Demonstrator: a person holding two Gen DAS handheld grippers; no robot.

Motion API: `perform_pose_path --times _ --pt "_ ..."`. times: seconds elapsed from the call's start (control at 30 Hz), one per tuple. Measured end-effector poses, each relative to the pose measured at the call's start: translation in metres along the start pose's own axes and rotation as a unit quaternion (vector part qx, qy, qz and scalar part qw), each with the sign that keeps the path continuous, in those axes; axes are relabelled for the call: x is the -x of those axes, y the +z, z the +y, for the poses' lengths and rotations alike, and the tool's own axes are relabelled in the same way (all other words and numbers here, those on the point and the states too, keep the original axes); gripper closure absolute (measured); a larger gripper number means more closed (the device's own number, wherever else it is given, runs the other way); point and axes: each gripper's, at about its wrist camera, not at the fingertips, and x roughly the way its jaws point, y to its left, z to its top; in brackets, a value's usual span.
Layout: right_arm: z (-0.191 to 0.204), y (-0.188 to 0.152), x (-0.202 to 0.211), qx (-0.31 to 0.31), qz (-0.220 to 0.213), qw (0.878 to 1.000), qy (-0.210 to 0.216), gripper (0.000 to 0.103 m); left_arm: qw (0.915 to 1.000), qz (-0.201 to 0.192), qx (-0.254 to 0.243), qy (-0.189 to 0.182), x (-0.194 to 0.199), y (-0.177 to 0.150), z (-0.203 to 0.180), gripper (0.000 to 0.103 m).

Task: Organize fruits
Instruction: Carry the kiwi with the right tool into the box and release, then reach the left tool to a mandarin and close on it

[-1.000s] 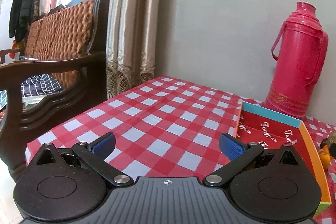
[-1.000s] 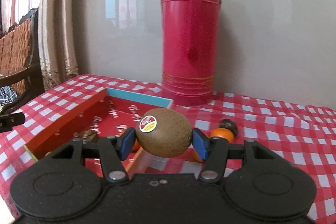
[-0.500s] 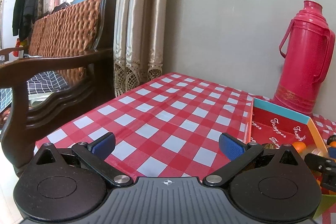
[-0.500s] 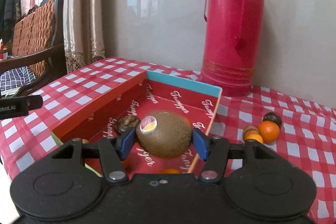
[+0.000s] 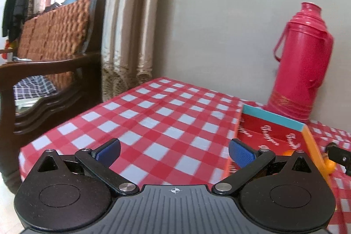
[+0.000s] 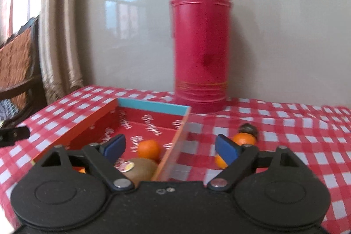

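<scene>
Both the right gripper and left gripper are released. The small round orange fruit on the bench is soft; pinch its middle gently.

The tabletop wears a red-and-white checked cloth, and on it stands a crimson thermos with faint gold bands near its base. The cardboard tray is red inside with white script lettering, orange along its side walls and turquoise on its far rim; in it lie a brown kiwi bearing a pink-and-yellow sticker and an orange tangerine. Both claws are black with blue pads, the curtain is pale beige with a sheen, and the wall is grey.
</scene>
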Motion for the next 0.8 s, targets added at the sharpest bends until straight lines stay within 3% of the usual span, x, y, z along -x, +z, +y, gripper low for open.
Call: perform_pose_path --times 0.23,0.53,0.8 --pt "-0.042 -0.001 0.01 -0.039 -0.005 0.999 -0.023 0.008 0.9992 -0.003 -0.011 -0.039 0.006 -0.002 -0.026 0.0" --pt "-0.085 -0.005 0.026 -0.062 -0.02 0.996 -0.061 0.008 0.9955 -0.026 -0.061 -0.068 0.018 -0.006 -0.085 0.0" --pt "-0.121 -0.013 0.04 -0.069 -0.031 0.993 -0.091 0.008 0.9891 -0.019 -0.086 -0.118 0.026 -0.014 -0.135 0.0"
